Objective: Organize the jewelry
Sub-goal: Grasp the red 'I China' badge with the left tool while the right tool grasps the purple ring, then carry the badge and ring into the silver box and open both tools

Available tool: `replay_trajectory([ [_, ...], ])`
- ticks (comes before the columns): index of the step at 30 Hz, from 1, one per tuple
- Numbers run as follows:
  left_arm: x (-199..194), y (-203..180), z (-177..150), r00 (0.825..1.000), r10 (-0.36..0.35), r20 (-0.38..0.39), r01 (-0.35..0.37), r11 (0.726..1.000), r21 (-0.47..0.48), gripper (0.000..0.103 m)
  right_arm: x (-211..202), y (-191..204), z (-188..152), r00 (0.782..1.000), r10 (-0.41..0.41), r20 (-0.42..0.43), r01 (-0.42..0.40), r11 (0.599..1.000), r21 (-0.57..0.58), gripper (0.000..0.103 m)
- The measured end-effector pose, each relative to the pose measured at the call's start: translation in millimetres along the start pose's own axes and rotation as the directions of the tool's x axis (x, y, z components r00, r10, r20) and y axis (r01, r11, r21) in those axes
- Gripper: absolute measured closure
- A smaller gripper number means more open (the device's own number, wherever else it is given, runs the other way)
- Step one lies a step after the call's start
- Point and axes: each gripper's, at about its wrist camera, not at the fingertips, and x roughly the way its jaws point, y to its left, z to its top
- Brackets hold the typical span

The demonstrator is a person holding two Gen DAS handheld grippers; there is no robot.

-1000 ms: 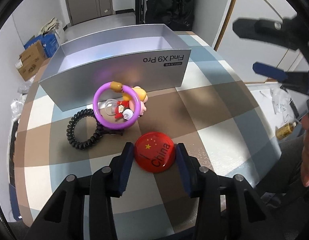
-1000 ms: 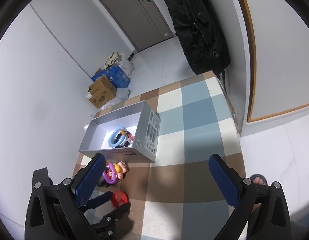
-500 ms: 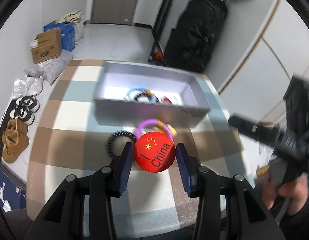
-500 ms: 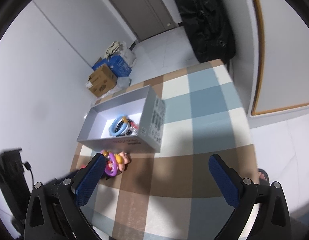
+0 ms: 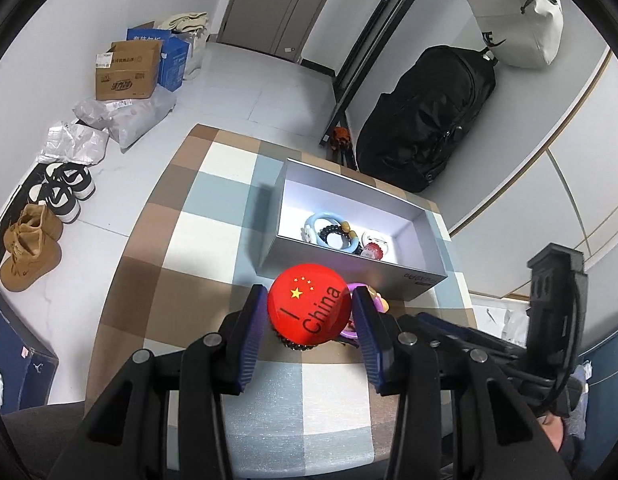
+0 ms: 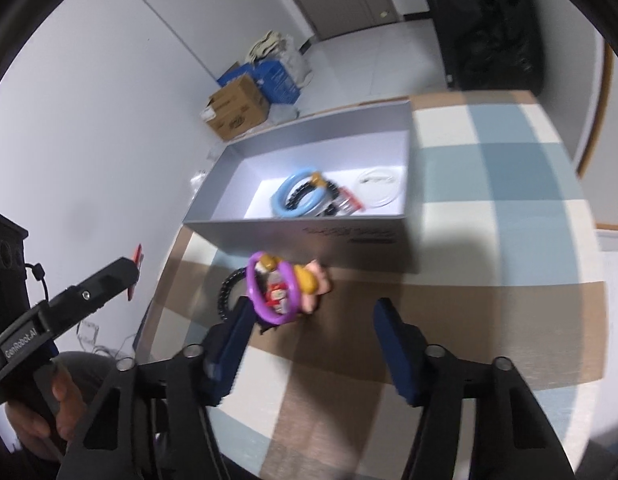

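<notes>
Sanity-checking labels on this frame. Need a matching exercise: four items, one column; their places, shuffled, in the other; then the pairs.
Items:
1. red badge
2. blue bangle
3. purple ring
4. black coil band

Places:
A. inside the grey box
B. on the table, looped around a small figure
C. clamped in the left gripper
D. flat on the table, behind the purple ring

Pairs: 1-C, 2-A, 3-B, 4-D

Both wrist views angled steeply down past the claw fingers; open grey cardboard box (image 5: 351, 258) (image 6: 309, 236) ahead is shared.
</notes>
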Motion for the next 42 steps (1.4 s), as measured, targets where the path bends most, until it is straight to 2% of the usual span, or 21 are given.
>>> replay_trajectory([
  [3,-1.8,3.1,0.2,1.000,0.005,-0.007,-0.005,1.000,0.000,0.065,8.0,9.3,-0.5,1.000,-0.002,-0.010,0.002,1.000,-0.016,0.056],
  [6,0.0,7.6,1.8,1.000,0.009,-0.019,-0.009,1.000,-0.008,0.065,15.7,15.1,0.9,1.000,-0.021,-0.014,0.021,0.999,-0.032,0.057],
  [8,0.4,9.1,2.0,1.000,0.020,-0.021,-0.020,1.000,-0.006,0.065,20.1,16.3,1.9,0.999,-0.033,-0.019,0.032,0.999,-0.034,0.065],
  [12,1.1,12.6,1.6,0.999,0.042,-0.020,-0.043,0.999,-0.015,0.065,26.6,17.3,3.6,0.998,-0.067,-0.021,0.066,0.997,-0.036,0.069],
  [15,1.3,14.0,2.2,0.999,0.047,-0.022,-0.047,0.999,-0.022,0.065,29.0,20.9,4.8,0.995,-0.097,-0.017,0.096,0.994,-0.051,0.087],
  [18,2.8,13.8,2.4,0.998,0.050,-0.026,-0.051,0.998,-0.025,0.065,29.0,22.1,4.8,0.993,-0.116,-0.013,0.115,0.992,-0.058,0.089],
  [20,3.6,13.2,2.2,0.998,0.050,-0.030,-0.050,0.998,-0.026,0.065,28.1,22.6,4.2,0.993,-0.116,-0.010,0.115,0.991,-0.062,0.096],
  [26,4.4,9.9,1.0,0.998,0.052,-0.035,-0.052,0.998,-0.016,0.065,22.5,20.3,3.3,0.993,-0.121,0.004,0.121,0.990,-0.072,0.097],
  [35,7.8,4.9,1.3,0.998,0.061,-0.031,-0.061,0.998,-0.002,0.065,3.8,27.2,6.5,0.996,-0.065,0.058,0.070,0.994,-0.086,0.097],
  [42,7.6,-0.6,7.1,0.997,0.072,0.006,-0.072,0.997,-0.008,0.065,-14.4,26.1,14.7,0.993,-0.021,0.114,0.030,0.997,-0.076,0.097],
])
